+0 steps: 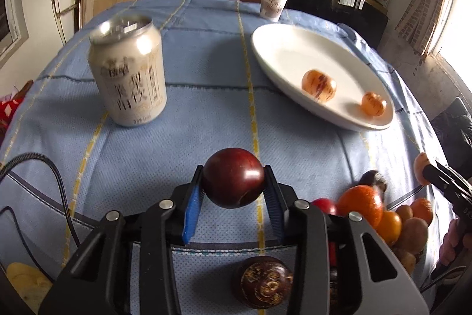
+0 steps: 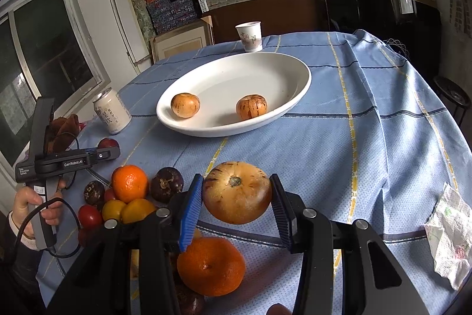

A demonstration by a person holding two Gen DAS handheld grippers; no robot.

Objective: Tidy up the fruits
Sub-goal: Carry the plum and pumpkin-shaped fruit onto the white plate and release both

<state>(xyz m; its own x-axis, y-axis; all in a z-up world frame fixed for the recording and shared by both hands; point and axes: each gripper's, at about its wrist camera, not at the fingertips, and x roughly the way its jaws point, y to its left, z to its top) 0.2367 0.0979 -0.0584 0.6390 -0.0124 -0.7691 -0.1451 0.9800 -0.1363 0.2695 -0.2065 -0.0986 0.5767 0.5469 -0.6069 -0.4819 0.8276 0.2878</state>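
My left gripper [image 1: 233, 177] is shut on a dark red plum [image 1: 233, 178], its pads pressing both sides just above the blue cloth. In the right wrist view my right gripper [image 2: 237, 192] is shut on a tan, brown-streaked round fruit [image 2: 237, 192] held over the table. A white oval plate [image 2: 292, 70] holds two similar tan fruits [image 2: 185, 105] [image 2: 251, 107]. A pile of fruit sits at the near left: oranges [image 2: 129, 182] [image 2: 211, 266], dark mangosteens [image 2: 166, 185], red and yellow small fruits [image 2: 89, 216]. The left gripper's body [image 2: 76, 160] shows beside the pile, held by a hand.
A pale drink can [image 1: 128, 76] stands left of the plate and a paper cup [image 2: 250, 37] behind it. A crumpled wrapper [image 2: 451, 232] lies at the right edge of the blue checked tablecloth [image 2: 368, 138]. A dark mangosteen [image 1: 264, 282] lies under the left gripper. Shelves of boxes line the back wall.
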